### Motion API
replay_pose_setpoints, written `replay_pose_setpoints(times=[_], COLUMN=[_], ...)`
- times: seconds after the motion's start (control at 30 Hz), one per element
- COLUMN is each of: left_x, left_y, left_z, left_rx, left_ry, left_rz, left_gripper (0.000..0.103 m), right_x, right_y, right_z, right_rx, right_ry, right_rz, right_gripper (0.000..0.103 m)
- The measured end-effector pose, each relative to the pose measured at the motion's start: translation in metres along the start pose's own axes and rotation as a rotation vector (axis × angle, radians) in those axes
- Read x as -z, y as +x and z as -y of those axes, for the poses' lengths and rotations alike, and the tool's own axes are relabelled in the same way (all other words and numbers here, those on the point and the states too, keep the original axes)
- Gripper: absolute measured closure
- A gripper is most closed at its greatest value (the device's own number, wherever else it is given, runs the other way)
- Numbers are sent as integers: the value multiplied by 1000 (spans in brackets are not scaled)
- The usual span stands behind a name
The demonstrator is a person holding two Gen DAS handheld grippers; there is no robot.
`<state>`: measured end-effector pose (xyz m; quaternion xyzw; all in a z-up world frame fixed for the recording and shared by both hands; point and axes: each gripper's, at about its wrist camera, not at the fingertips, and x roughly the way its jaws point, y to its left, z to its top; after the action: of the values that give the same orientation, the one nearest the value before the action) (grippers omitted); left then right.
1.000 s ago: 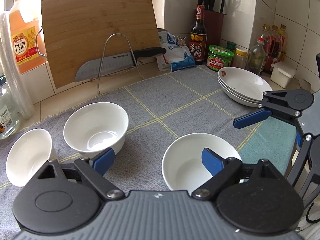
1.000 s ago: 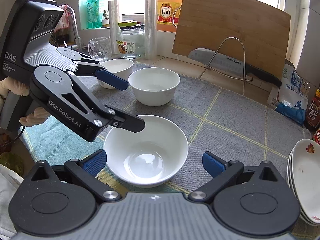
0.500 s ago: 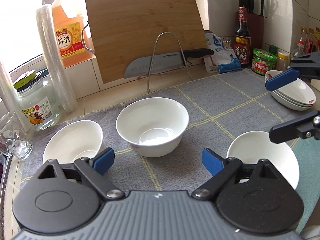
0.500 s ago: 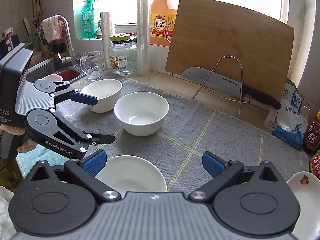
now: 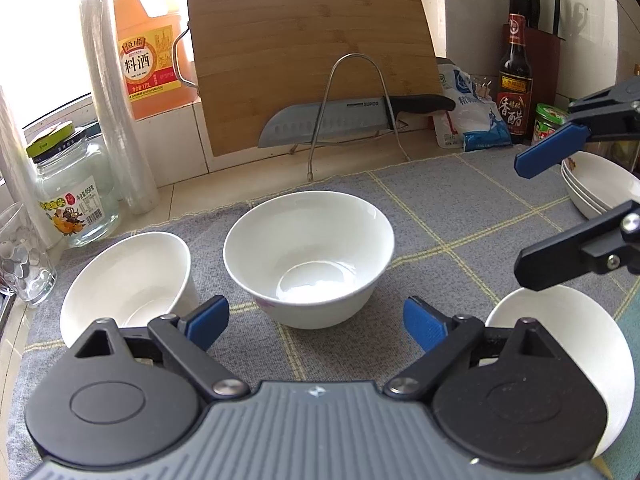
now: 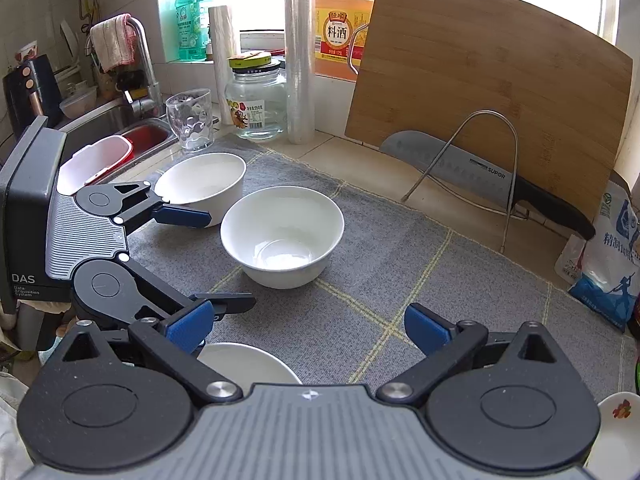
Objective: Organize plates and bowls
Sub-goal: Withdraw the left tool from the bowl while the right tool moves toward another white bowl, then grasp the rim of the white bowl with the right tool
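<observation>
Both tools have their blue-padded fingers spread wide with nothing between them. From the left wrist camera, the left tool [image 5: 316,320] now faces the round white middle bowl [image 5: 309,256] squarely at 12 o'clock; a second ago that bowl sat off at 10 o'clock and the near white bowl [image 5: 584,340] lay straight ahead. That near bowl has slid to 4 o'clock, half hidden behind the tool's right housing. The tilted-looking white bowl on the left [image 5: 128,280] stands just beside the middle bowl at 9 o'clock, all three on the grey checked cloth [image 5: 460,216] covering the bench. The right tool [image 5: 552,208] reaches in from 3 o'clock, above the near bowl, and the stack of shallow white plates [image 5: 600,188] has drifted to the far right edge.

From the right wrist camera, the right tool [image 6: 308,324] has drawn back: the near bowl [image 6: 248,364], fully in view a second ago, now shows only a sliver of rim beneath the housing. This view alone shows the steel sink [image 6: 108,128] at 10 o'clock and the green soap bottle [image 6: 191,20]. The left wrist view alone shows the dark vinegar bottle [image 5: 515,80]. Both show the bamboo cutting board [image 5: 308,60] and the grey kitchen knife [image 5: 332,124] on its wire stand.
</observation>
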<state>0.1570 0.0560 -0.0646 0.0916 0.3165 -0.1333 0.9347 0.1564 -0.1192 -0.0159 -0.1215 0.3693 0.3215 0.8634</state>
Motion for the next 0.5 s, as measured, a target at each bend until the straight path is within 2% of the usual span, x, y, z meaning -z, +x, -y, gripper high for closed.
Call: replay_pose_setpoints(times=[0.2,0.5], left_x=[-4,-8], left_y=[8,17], left_z=[1,-1], left_rx=[-17,-3], left_ry=[4,-10], left_rz=[-6,-19], left_gripper=[9,11], right_x=[-13,-35], right_y=[16,48], right_z=[9,23], right_rx=[-33,-110], right_ry=[-25,-46], right_rz=[-23,-60], right_gripper=[1,3])
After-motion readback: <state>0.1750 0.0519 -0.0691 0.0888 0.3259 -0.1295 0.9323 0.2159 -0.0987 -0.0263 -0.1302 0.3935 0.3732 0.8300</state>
